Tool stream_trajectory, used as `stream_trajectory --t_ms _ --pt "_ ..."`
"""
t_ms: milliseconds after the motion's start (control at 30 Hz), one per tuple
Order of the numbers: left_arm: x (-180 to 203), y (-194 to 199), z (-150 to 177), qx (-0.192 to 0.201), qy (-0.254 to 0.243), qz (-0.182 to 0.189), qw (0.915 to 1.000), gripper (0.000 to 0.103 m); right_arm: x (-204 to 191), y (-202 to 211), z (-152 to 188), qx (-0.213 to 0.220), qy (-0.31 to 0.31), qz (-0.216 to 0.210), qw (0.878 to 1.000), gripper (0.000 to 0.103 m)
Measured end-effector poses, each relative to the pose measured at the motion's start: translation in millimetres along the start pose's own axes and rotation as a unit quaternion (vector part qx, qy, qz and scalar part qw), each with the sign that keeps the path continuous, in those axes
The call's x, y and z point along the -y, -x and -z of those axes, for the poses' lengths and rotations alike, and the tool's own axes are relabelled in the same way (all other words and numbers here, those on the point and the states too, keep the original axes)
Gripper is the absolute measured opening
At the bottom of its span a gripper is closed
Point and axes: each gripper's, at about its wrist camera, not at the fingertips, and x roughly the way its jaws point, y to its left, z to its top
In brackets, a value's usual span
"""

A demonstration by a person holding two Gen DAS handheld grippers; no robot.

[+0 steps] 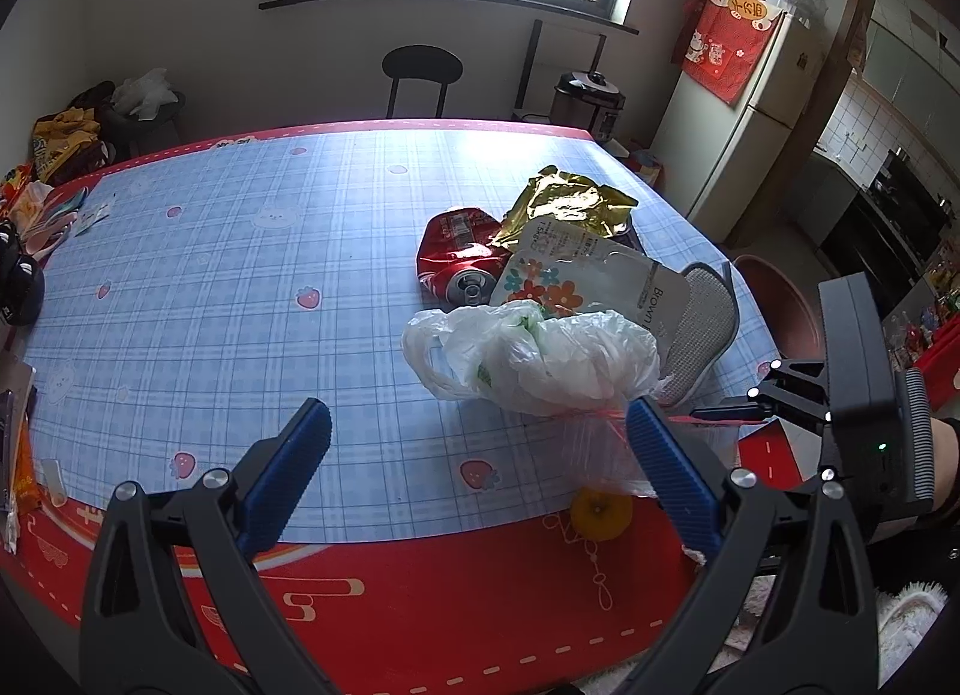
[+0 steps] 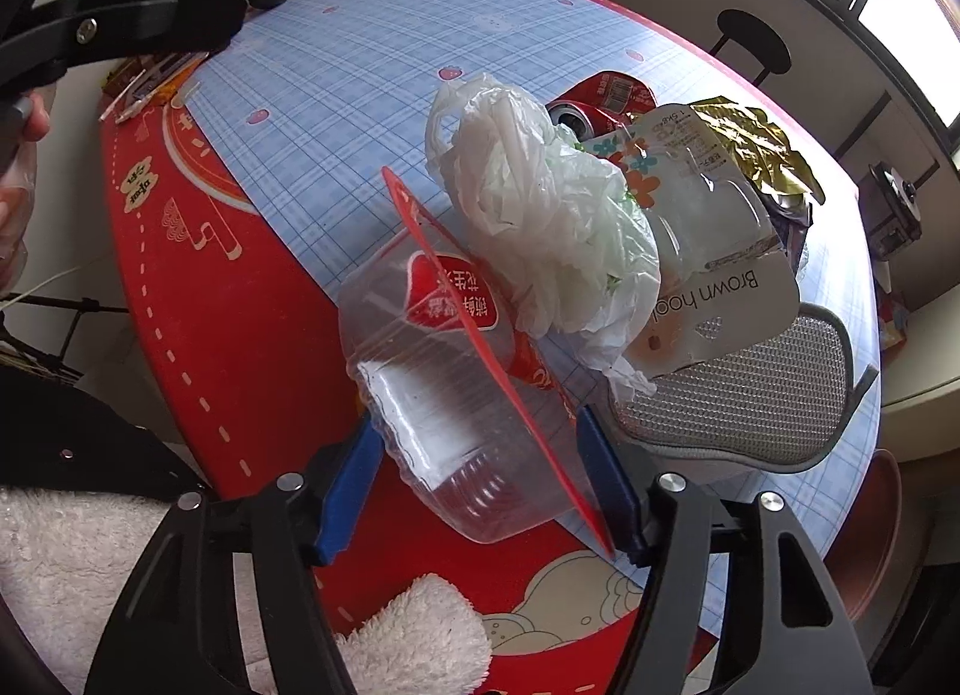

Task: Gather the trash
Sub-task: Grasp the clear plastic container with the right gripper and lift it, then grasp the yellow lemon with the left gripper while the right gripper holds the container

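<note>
Your right gripper (image 2: 480,491) clamps the clear plastic cup (image 2: 444,395), near the white plastic bag (image 2: 540,227); your left gripper (image 1: 474,473) gapes wide, empty.

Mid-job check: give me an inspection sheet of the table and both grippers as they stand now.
Surface: table, blue checked cloth with red border.
Job's things: clear cup with red lid, white plastic bag, crushed red can, gold wrapper, card package.
Clutter: grey mesh pad, yellow disc.
Grippers: right gripper closed around the cup; left gripper open, empty.
Cables: nothing seen.
Surroundings: window, stool, fridge.
</note>
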Motion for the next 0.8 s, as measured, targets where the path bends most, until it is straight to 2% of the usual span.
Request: stream_trajectory --t_ms 200,267,333,500,667,800 --pt "6.4 -0.3 0.3 0.001 -0.004 0.008 1.0 0.097 6.2 27.5 7.1 0.039 -0.036 -0.052 0.997 0.052" --pt "7.7 -0.4 -0.5 0.002 -0.006 0.012 0.9999 0.097 9.6 37.5 10.8 0.054 -0.05 -0.066 0.995 0.045" --pt "10.0 -2.0 -0.2 0.001 -0.009 0.018 0.9998 0.097 13.4 46.2 13.9 0.069 -0.066 -0.076 0.992 0.045" --pt "20.5 -10.6 6.6 -0.016 -0.027 0.035 0.9989 0.097 22.8 60.7 28.6 0.102 -0.11 -0.083 0.985 0.044" --pt "27.7 -22.3 19.2 -0.05 -0.043 0.062 0.9959 0.095 37.1 73.2 40.0 0.133 -0.144 -0.071 0.978 0.044" --pt "32.7 -39.3 34.5 -0.093 -0.045 0.092 0.9904 0.086 47.2 82.2 48.2 0.154 -0.168 -0.054 0.972 0.044"
